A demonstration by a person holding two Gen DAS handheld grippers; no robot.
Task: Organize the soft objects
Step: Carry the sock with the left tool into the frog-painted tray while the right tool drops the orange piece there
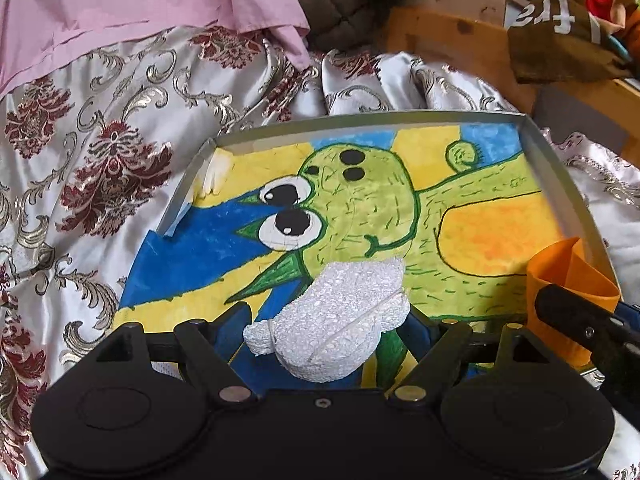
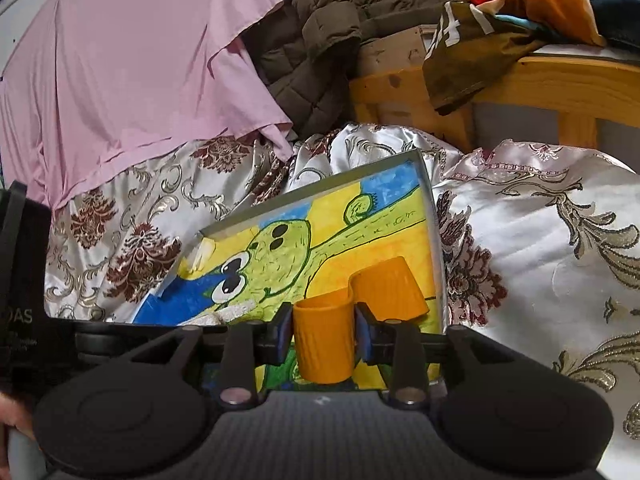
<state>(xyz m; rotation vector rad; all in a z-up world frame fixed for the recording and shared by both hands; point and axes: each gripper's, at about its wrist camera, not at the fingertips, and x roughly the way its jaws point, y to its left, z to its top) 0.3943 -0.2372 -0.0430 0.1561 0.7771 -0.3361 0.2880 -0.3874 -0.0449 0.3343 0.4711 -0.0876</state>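
A shallow grey tray (image 1: 568,184) lined with a bright cartoon drawing lies on the patterned bedspread; it also shows in the right wrist view (image 2: 436,248). My left gripper (image 1: 328,332) is shut on a white foam piece (image 1: 340,320) and holds it over the tray's near edge. My right gripper (image 2: 324,332) is shut on a soft orange cup-shaped piece (image 2: 324,344), which bends over toward the tray's right side. In the left wrist view the orange piece (image 1: 564,284) and the right gripper's black finger (image 1: 580,328) show at the tray's right corner.
A silver and maroon satin bedspread (image 1: 100,168) covers the bed. A pink cloth (image 1: 120,4) and a brown quilted jacket (image 2: 328,32) lie behind the tray. A wooden bed frame (image 2: 520,80) with draped clothes stands at the back right.
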